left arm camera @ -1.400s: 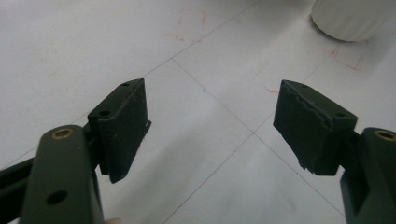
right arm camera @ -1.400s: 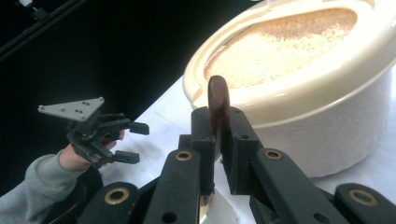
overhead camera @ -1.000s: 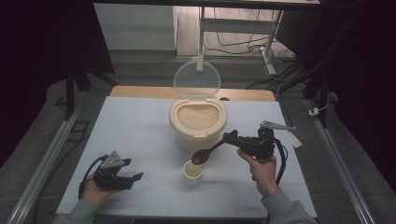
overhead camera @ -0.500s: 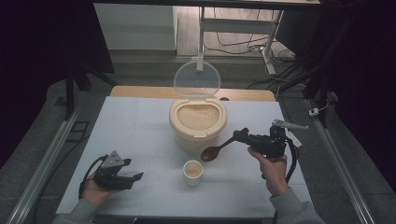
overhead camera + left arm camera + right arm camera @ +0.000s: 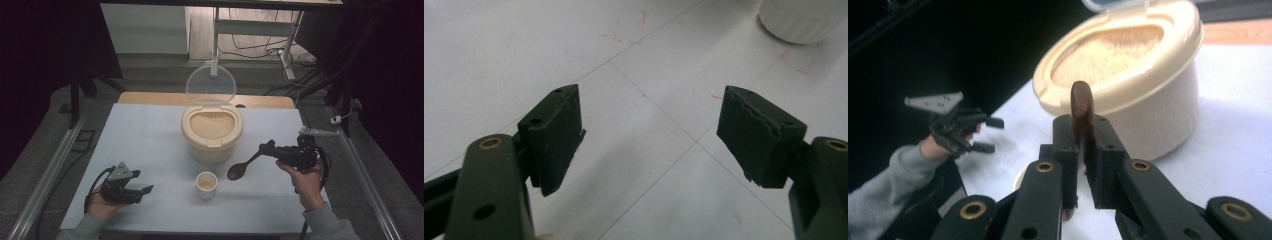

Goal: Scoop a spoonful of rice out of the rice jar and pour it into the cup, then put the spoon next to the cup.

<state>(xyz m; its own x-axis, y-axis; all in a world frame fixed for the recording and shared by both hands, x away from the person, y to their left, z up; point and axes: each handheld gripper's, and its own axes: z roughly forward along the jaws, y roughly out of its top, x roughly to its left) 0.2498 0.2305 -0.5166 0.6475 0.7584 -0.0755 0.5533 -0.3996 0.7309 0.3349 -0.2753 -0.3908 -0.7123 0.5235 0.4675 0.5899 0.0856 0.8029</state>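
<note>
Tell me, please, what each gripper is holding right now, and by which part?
The right gripper clamps the wooden spoon by the end of its handle. The left gripper is open and holds nothing.

One spoon [image 5: 237, 171], one cup [image 5: 206, 184], one rice container [image 5: 212, 130].

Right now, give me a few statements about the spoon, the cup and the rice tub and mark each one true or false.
1. The right gripper is shut on the wooden spoon. True.
2. The spoon bowl rests inside the small cup. False: it hangs in the air to the right of the cup.
3. The rice tub has its clear lid standing open. True.
4. The left gripper clamps the cup. False: its jaws are open with nothing between them, left of the cup.
5. The cup lies tipped over. False: it stands upright.
</note>
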